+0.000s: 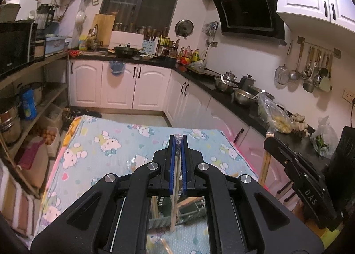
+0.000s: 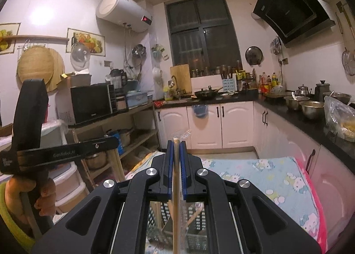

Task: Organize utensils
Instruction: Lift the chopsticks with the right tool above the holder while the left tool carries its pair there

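Chopsticks [image 2: 176,165] sit pinched in the right gripper [image 2: 176,145]; the left gripper [image 1: 178,141] pinches a plastic-wrapped utensil [image 1: 178,149]. Carrying step, seemingly; next, lower both over the basket [image 2: 199,216].

home kitchen | range hood [image 1: 248,8] over black countertop [image 1: 224,92] | white cabinets [image 1: 119,85] | hanging ladles [image 1: 310,70] | microwave [image 2: 91,103] | wall water heater [image 2: 124,12]

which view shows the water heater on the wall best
The right wrist view. The white water heater hangs high on the wall left of the window, fully visible with its red display lit. The left wrist view does not show it at all; its upper left holds only a hanging pan and a picture.
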{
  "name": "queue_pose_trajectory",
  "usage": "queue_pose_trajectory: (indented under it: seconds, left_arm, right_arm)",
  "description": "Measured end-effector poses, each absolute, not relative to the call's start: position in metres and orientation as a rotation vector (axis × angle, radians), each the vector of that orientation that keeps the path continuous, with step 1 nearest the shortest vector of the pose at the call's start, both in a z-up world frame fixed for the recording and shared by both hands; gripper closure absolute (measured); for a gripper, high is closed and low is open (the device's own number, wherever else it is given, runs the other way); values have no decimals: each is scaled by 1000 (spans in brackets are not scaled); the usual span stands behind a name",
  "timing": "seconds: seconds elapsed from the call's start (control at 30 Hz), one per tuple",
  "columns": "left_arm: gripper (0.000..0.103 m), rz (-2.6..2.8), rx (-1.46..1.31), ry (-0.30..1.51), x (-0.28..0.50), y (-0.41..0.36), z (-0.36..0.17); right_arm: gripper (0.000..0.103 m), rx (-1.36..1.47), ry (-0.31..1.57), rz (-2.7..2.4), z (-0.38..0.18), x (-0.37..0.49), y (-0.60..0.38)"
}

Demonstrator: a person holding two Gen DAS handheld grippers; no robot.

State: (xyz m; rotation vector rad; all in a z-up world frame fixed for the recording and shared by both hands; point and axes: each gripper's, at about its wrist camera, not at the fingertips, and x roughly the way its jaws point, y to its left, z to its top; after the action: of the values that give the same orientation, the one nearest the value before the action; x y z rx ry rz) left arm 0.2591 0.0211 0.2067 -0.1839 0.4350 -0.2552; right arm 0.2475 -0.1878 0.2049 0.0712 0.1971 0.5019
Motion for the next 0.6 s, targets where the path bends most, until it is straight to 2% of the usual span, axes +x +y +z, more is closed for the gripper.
queue_pose_trajectory:
  seconds: [0.6]
  left_arm:
    - [102, -201, -171, 393, 285, 22, 209]
  right_arm:
    - [97, 81, 111, 427, 210, 280, -184]
